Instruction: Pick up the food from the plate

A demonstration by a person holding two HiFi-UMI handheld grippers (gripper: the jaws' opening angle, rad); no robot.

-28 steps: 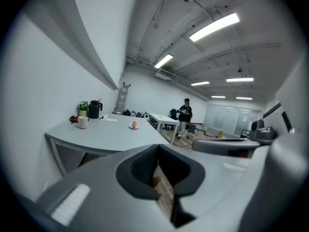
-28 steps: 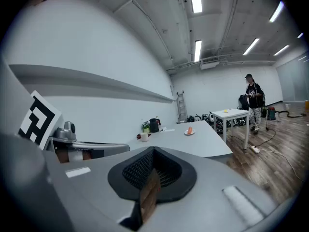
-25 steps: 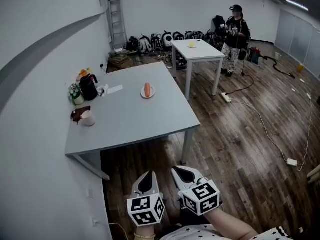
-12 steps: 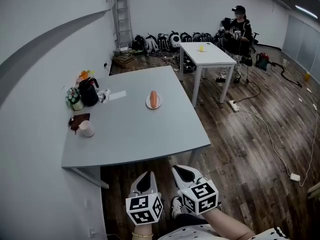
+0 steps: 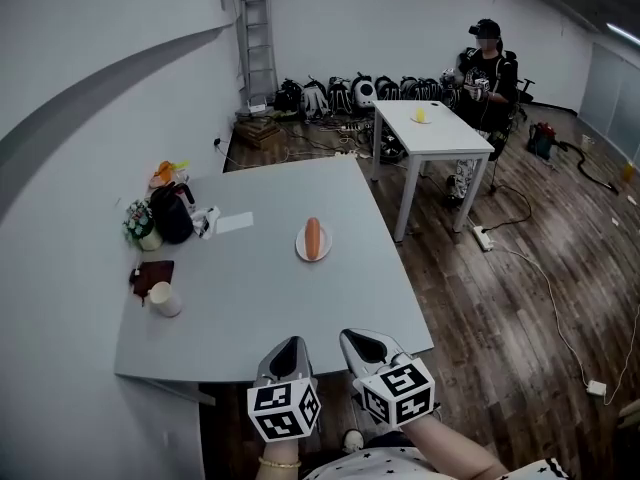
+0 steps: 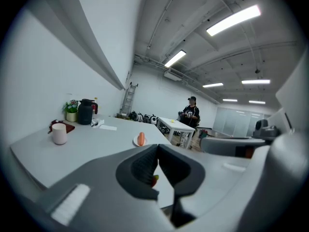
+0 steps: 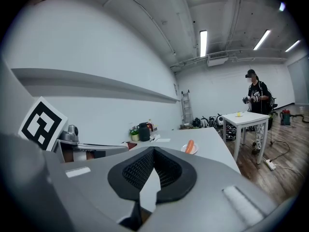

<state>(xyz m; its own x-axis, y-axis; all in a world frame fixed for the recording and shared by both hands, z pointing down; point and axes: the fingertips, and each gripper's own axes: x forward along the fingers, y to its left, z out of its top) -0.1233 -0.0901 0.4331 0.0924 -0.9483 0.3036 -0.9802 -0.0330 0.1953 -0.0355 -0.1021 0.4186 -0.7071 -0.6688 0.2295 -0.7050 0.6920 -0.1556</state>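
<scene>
An orange sausage lies on a small white plate near the middle of the grey table. It also shows far off in the left gripper view as the sausage and in the right gripper view as the sausage. My left gripper and right gripper hang side by side at the table's near edge, well short of the plate. Both are shut with nothing between the jaws. The left gripper and right gripper point towards the table.
A black kettle, a flower pot, a white cup, a dark tray and a paper stand along the table's left side. Behind are a white table, a person, a ladder and bags. Cables lie on the wooden floor.
The table and plate have come nearer in the head view as I moved forward. Both grippers stay shut and side by side, now at the table's near edge.
</scene>
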